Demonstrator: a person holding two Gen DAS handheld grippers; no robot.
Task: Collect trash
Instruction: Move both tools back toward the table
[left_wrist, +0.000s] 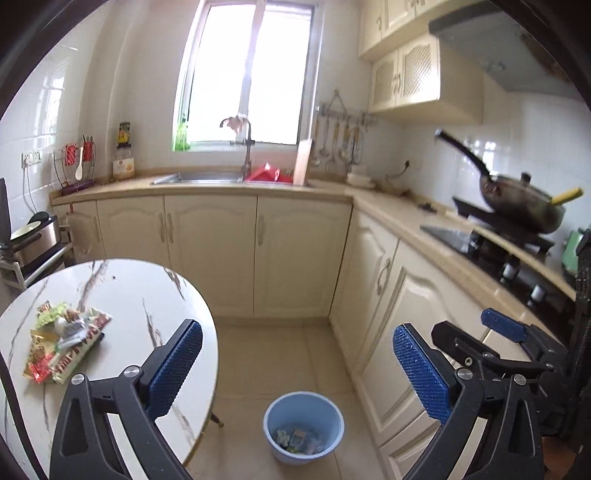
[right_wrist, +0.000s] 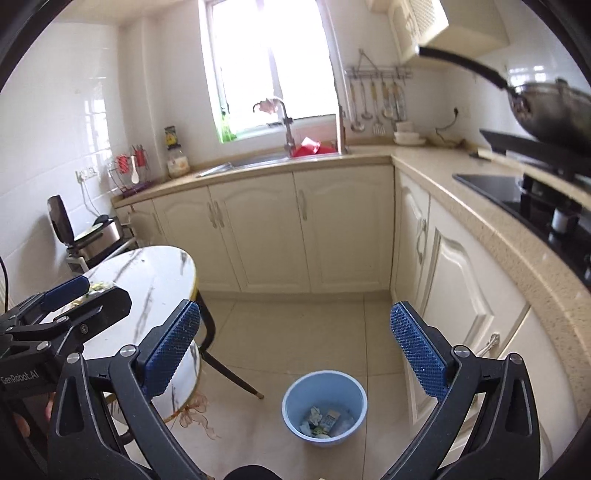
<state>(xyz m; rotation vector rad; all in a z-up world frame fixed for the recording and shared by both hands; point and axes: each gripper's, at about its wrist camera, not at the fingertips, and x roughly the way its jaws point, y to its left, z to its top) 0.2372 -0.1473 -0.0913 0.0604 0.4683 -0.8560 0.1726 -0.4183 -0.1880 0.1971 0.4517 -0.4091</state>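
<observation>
We judge ourselves between pickups: both tools are free and raised above the floor, and the next piece of trash is not yet approached. Our left gripper (left_wrist: 297, 365) has its jaws spread wide with nothing between the blue pads, and our right gripper (right_wrist: 295, 350) is likewise spread and empty. The remaining trash, a pile of wrappers (left_wrist: 64, 341), lies on the round marble table (left_wrist: 147, 295), to the left of and beyond the left gripper's pads and well apart from them; in the right wrist view the left tool mostly hides it. The blue bin (right_wrist: 324, 410) stands on the floor tiles below and between the right gripper's fingers, already holding a few scraps, though the blur keeps us from saying what they are. The next move, as we read it, calls for swinging left and down to the table, closing on one wrapper near its edge without dragging the rest off the tabletop.
</observation>
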